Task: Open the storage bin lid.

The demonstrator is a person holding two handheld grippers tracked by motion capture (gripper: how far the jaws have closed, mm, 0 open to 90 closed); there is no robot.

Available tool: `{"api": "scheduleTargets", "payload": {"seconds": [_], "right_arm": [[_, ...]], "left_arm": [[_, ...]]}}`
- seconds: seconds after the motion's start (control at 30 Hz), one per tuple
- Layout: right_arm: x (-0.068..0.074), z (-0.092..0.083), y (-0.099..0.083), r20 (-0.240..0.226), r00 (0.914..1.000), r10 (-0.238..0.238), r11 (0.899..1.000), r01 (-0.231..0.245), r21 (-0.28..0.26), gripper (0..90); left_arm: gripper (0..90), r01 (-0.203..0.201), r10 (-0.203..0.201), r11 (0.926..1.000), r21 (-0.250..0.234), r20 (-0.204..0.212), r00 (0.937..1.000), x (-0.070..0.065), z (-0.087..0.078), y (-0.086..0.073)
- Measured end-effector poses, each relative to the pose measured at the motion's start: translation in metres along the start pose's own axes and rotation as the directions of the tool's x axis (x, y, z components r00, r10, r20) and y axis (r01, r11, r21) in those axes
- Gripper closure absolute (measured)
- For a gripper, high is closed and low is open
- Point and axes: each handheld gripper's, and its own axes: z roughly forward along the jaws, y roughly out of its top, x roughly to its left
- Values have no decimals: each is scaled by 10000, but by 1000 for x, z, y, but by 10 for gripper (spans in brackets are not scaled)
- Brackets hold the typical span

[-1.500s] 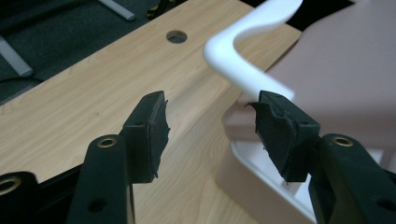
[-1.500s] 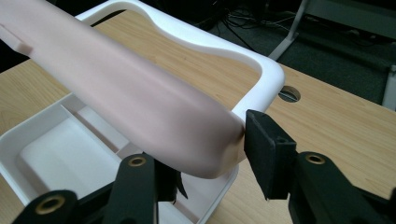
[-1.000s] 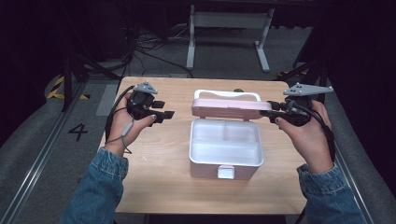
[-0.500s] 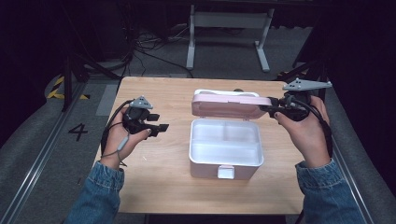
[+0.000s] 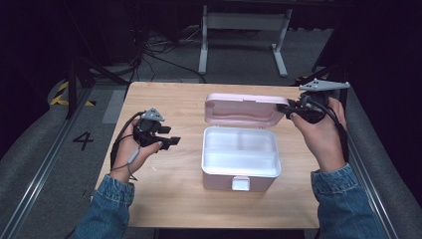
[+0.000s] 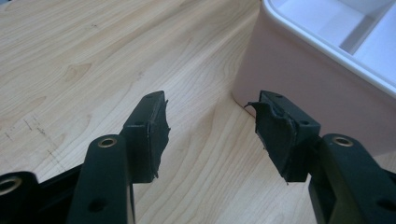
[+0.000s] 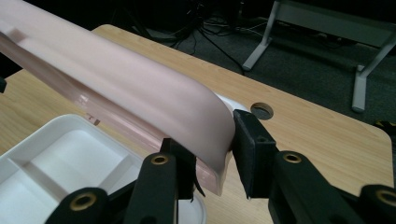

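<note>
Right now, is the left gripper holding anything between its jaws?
No. In the left gripper view, the left gripper has its jaws apart with only bare table between them, beside the pink box.

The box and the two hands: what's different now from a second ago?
The left gripper sank toward the table, fingers open and empty. The right gripper has just been closing its fingers on the lid's corner. The box stayed put, lid upright.
</note>
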Motion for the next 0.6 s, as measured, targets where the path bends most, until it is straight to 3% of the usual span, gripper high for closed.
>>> {"api": "scheduleTargets", "payload": {"seconds": [0.33, 0.6], "right_arm": [[-4, 7, 5, 536, 9979, 355, 9994, -357, 18, 809], [-4, 15, 8, 926, 9934, 678, 9977, -678, -32, 823]], "left_arm": [[447, -105, 105, 9999, -58, 41, 9999, 3, 0, -2], [448, -33, 34, 9998, -181, 69, 10000, 4, -2, -3]]}}
